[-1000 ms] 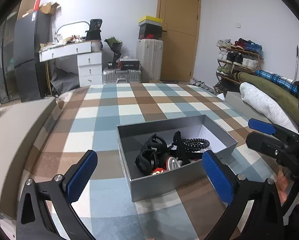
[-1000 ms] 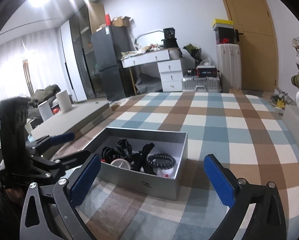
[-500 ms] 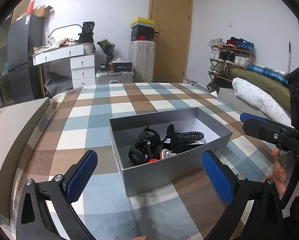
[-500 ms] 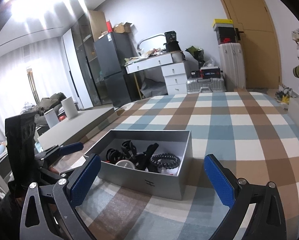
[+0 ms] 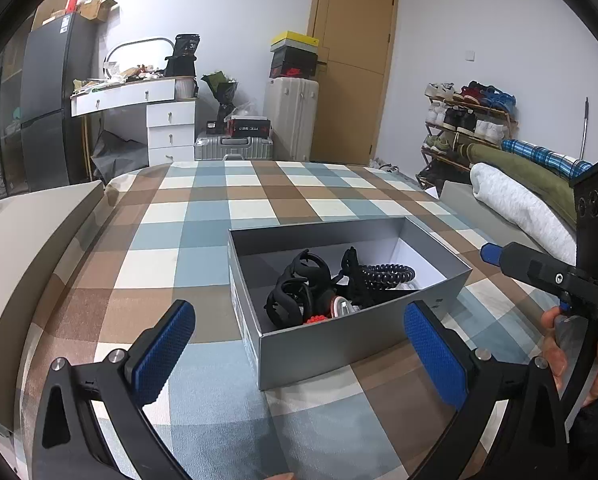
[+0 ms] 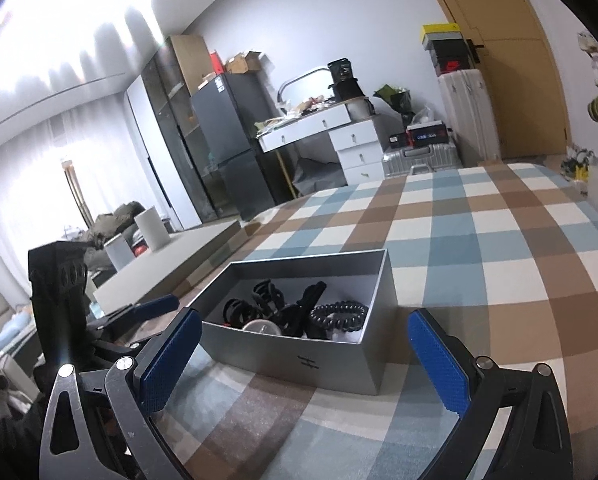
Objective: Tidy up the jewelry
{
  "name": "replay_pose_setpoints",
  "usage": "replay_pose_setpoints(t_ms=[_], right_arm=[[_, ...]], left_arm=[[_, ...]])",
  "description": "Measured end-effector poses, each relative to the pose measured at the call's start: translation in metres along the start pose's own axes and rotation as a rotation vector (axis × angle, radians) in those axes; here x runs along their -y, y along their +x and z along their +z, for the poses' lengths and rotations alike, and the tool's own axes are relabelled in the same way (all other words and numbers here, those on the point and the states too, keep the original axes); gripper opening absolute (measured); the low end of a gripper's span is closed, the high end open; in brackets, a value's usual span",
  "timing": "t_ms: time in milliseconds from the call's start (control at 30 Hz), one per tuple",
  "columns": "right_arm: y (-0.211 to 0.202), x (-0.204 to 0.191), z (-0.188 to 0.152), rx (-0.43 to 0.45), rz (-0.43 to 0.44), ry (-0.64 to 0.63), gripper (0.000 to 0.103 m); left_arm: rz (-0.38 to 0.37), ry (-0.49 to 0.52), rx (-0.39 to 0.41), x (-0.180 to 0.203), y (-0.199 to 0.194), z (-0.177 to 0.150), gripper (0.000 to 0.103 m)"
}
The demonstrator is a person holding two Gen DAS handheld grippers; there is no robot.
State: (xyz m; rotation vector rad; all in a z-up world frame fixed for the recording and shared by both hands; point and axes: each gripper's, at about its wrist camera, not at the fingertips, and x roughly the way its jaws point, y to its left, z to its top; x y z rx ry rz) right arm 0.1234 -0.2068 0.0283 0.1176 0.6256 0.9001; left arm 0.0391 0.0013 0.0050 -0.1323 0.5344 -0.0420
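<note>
An open grey box (image 5: 351, 344) sits on the checked blanket; it also shows in the right wrist view (image 6: 299, 354). Inside lie black hair claws (image 5: 299, 284), a black spiral hair tie (image 5: 387, 274) and small red and silver pieces (image 5: 331, 312). The same claws (image 6: 267, 300) and spiral tie (image 6: 339, 314) show in the right wrist view. My left gripper (image 5: 299, 354) is open and empty, above the blanket in front of the box. My right gripper (image 6: 303, 354) is open and empty, on the box's other side, and appears in the left wrist view (image 5: 495, 254).
The checked blanket (image 5: 203, 216) covers a bed. A grey ledge (image 5: 23, 232) runs along its left, rolled bedding (image 5: 515, 200) along its right. A white dresser (image 5: 167, 120), suitcases (image 5: 291, 116), a shoe rack (image 5: 467, 120) and a door (image 5: 351, 68) stand beyond.
Both grippers have drawn back and tilted up a little, so the box sits lower in the right wrist view. Both stay open and empty. The box has not moved.
</note>
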Motion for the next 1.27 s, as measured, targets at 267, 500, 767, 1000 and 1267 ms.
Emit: replay_pose_setpoints(t_ms=[267,500,767,1000,1267], right_arm=[[-0.0003,0.0007,0.0000,0.001,0.004,0.001,0.103],[-0.0002,-0.0004,-0.0004,-0.002,0.004,-0.005,0.103],[0.0008,-0.0012,-0.0005,-0.005,0.003,-0.008,0.103],[0.0015,-0.0015,-0.0013,-0.011,0.003,-0.011,0.103],[0.0026,-0.0019,-0.0023,-0.014,0.003,-0.012,0.103]], left_arm=[[0.000,0.007,0.000,0.0007,-0.0006,-0.0003,0.102],[0.000,0.008,-0.001,0.0006,-0.0006,-0.0002,0.102],[0.000,0.009,0.000,0.0007,-0.0006,-0.0002,0.102],[-0.002,0.032,0.013,0.0028,-0.0029,-0.0003,0.102],[0.002,0.031,0.009,0.0034,-0.0016,0.0000,0.102]])
